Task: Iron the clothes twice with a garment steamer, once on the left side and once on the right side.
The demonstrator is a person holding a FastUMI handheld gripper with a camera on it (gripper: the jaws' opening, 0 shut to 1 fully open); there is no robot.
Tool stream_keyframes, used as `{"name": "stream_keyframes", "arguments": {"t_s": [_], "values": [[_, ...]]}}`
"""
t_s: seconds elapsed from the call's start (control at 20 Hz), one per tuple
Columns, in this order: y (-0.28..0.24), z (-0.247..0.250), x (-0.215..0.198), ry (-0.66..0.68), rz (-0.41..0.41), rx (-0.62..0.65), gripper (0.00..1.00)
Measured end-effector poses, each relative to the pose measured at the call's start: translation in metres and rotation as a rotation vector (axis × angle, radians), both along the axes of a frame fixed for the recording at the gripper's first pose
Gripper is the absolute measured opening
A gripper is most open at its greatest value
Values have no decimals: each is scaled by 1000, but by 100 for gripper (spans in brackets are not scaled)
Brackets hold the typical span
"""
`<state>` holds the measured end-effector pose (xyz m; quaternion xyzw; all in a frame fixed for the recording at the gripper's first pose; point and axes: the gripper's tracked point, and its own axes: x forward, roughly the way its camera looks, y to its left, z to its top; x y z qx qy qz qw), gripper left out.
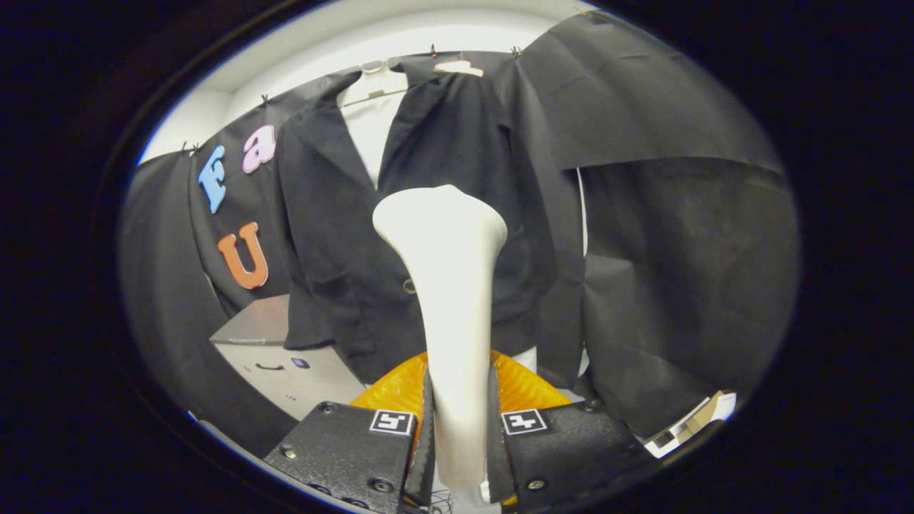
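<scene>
Clamped in the tool (457,421), both fingers pressing its handle, the steamer (446,285) points at the jacket (343,271) hanging just beyond. Head contact is hard to judge; pushing could swing the jacket aside.

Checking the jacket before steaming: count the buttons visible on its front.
1. A single button sits on the black jacket, just left of the white steamer held in the shut jaws of the gripper. The steamer may hide others.

Gripper (457,428) upright, jaws clamped from both sides on the steamer handle (457,343), facing forward
</scene>
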<state>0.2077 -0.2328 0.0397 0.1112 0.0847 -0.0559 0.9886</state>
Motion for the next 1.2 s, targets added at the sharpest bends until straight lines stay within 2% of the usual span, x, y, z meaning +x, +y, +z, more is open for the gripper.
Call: {"name": "stream_keyframes", "arguments": {"t_s": [0.35, 0.65, 0.85, 1.2], "values": [[-31, 85, 22, -113, -10, -4, 32], [-29, 152, 68, -185, 21, -21, 32], [-19, 167, 100, -188, 33, -42, 32], [-11, 147, 126, -135, 14, -99, 32]]}}
